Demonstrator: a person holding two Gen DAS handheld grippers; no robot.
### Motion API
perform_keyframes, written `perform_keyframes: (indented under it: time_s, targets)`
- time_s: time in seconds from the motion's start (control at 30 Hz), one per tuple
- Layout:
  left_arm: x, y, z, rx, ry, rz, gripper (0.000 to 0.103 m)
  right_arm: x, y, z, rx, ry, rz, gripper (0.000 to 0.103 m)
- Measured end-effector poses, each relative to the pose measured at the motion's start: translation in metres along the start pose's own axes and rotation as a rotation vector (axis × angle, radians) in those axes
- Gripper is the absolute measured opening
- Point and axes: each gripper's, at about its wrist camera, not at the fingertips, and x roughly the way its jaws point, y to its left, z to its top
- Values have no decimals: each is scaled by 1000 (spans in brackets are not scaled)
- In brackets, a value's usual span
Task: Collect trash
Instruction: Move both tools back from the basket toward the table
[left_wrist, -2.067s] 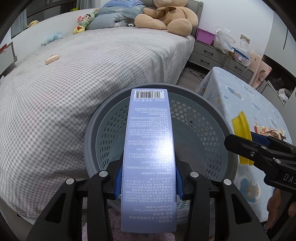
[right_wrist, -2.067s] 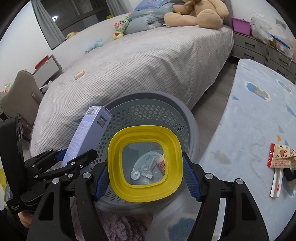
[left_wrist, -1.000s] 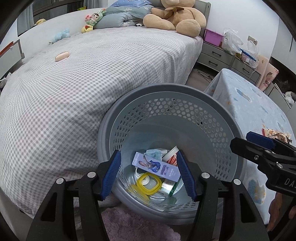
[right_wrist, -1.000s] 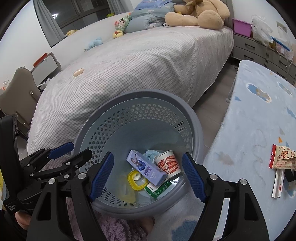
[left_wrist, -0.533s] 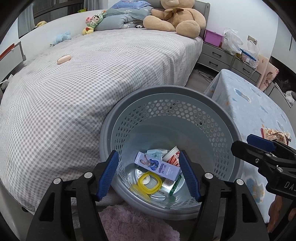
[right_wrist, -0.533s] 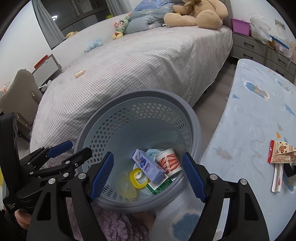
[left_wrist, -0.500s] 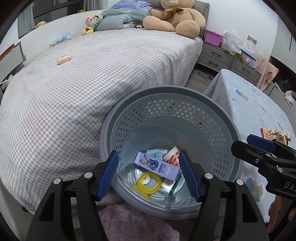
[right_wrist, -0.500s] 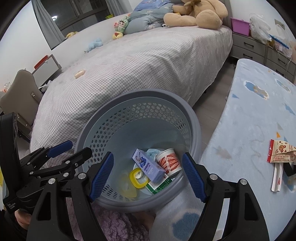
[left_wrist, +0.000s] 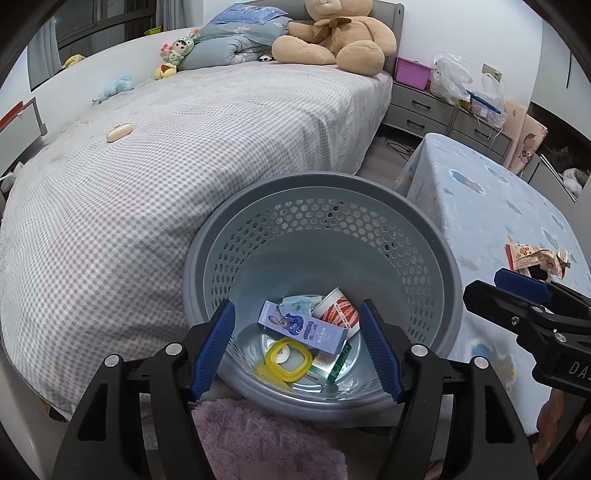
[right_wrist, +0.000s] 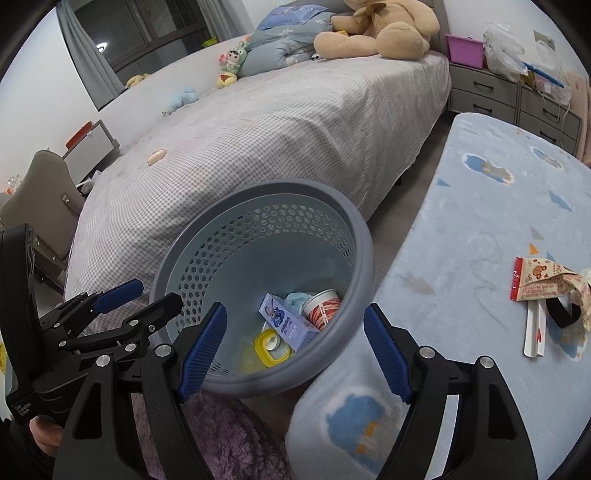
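- Bed (left_wrist: 192, 155): fills the far left, apart from the work; a small pink thing lies on it, too small to name.
- Left gripper (left_wrist: 297, 345): fingers spread wide with nothing between them, hovering over the near rim of the basket.
- Basket (left_wrist: 436, 236): stands on the floor between bed and worktop. Inside lie a box (left_wrist: 303, 328), a yellow lid (left_wrist: 289, 359), a cup (left_wrist: 338, 308) and a green carton, all touching in a heap.
- Right gripper (right_wrist: 295, 345): fingers also spread and empty, at the basket's right rim, just beside the worktop edge.
- Worktop (right_wrist: 480, 206): on the right under a blue cloth. A wrapper (right_wrist: 543, 282) lies far right on it, with a white stick poking from under it and a dark ring just beside.
- Risks, as I judge them: the wrapper is flat and crumpled, so the fingers may pinch the cloth with it and drag it; the stick may slip out and fall; a wide swing may knock the basket.
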Motion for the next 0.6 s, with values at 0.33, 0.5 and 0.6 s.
perform_keyframes:
  time_s: [0.33,0.5,0.6]
  targets:
    - [-16,-34,-8,51,-10,-31,69,-29,-27,-18,48,-23,-25,78]
    - [-22,-58,-12,82,-13,-55,71,-45,-45,-31,77,-28,-48,78]
    - [-25,-75,-15,106,-11,-70,71,-55,-60,-39,100,-31,-66,78]
